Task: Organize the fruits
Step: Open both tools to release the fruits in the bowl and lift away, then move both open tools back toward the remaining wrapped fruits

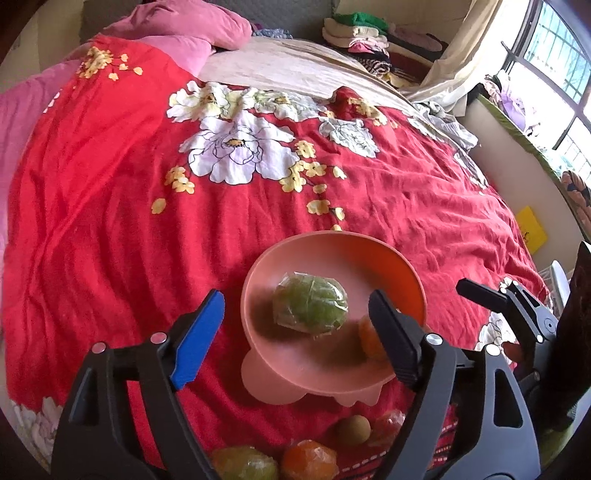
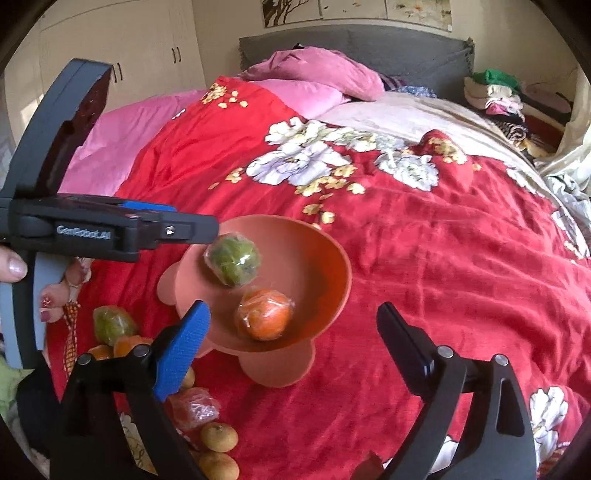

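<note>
A pink bowl (image 1: 325, 251) sits on the red floral bedspread; it also shows in the right wrist view (image 2: 332, 258). Inside lie a wrapped green fruit (image 1: 309, 303) (image 2: 232, 260) and a wrapped orange (image 1: 369, 338) (image 2: 264, 319). My left gripper (image 1: 295, 321) is open and empty, its fingers over the bowl's near side. My right gripper (image 2: 291, 350) is open and empty, just above the bowl's near right rim. Loose fruits lie in front of the bowl: a wrapped green one (image 1: 243, 463) (image 2: 112, 325), oranges (image 1: 308, 461) (image 2: 219, 437) and a small brown fruit (image 1: 352, 430).
The left gripper's body (image 2: 92, 225) reaches in from the left in the right wrist view; the right gripper (image 1: 517, 310) shows at the right edge of the left view. Pink pillows (image 2: 314, 74), a beige blanket (image 1: 288, 66) and stacked clothes (image 1: 362, 33) lie at the bed's far end.
</note>
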`<state>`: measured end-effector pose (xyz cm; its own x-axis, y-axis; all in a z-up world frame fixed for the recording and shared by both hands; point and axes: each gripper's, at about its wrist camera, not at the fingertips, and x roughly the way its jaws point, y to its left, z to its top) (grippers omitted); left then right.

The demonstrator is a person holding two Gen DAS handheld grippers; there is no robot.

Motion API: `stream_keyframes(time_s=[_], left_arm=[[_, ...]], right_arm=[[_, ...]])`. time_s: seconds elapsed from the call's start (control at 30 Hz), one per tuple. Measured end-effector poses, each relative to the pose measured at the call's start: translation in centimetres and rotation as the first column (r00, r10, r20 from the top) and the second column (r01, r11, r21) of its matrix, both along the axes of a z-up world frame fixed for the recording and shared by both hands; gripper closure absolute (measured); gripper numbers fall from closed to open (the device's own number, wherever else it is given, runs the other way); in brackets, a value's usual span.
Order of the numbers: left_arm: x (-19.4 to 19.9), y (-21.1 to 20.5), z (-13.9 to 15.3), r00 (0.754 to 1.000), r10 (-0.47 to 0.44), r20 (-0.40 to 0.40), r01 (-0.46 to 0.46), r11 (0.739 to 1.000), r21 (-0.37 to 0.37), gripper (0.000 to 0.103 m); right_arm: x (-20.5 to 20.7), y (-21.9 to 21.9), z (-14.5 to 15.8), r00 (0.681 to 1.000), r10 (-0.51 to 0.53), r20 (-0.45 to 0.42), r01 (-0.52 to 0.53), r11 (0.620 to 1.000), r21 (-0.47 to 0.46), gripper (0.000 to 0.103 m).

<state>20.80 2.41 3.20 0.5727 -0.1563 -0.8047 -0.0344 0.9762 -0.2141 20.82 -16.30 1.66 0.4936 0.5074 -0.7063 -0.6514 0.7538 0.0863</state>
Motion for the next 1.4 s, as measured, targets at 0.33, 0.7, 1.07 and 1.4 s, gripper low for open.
stream_keyframes(time_s=[0.33, 0.7, 1.07, 1.4], left_arm=[[-1.5, 0.2, 0.6, 1.0, 0.007, 0.027, -0.006, 1.0, -0.001, 0.02], [-3.5, 0.8, 1.8, 0.997, 0.03, 0.075, -0.03, 1.0, 0.005, 0.01], [-5.8, 1.1, 2.5, 0.993, 0.042, 0.11, -0.045, 0.999, 0.029, 0.01], [-8.1, 0.6, 2.2, 0.991, 0.045, 0.126, -0.053, 0.997, 0.063, 0.01]], right_arm=[[-0.2, -1.0, 0.6, 0.999, -0.035, -0.001, 0.035, 0.999, 0.031, 0.006], [-2.2, -1.4, 2.3, 0.996, -0.052, 0.071, 0.048, 0.997, 0.059, 0.005], [-4.2, -1.4, 2.9, 0.995, -0.041, 0.092, 0.034, 0.997, 0.075, 0.005], [-6.2, -1.0, 3.0, 0.995, -0.017, 0.098, 0.01, 0.997, 0.077, 0.005]])
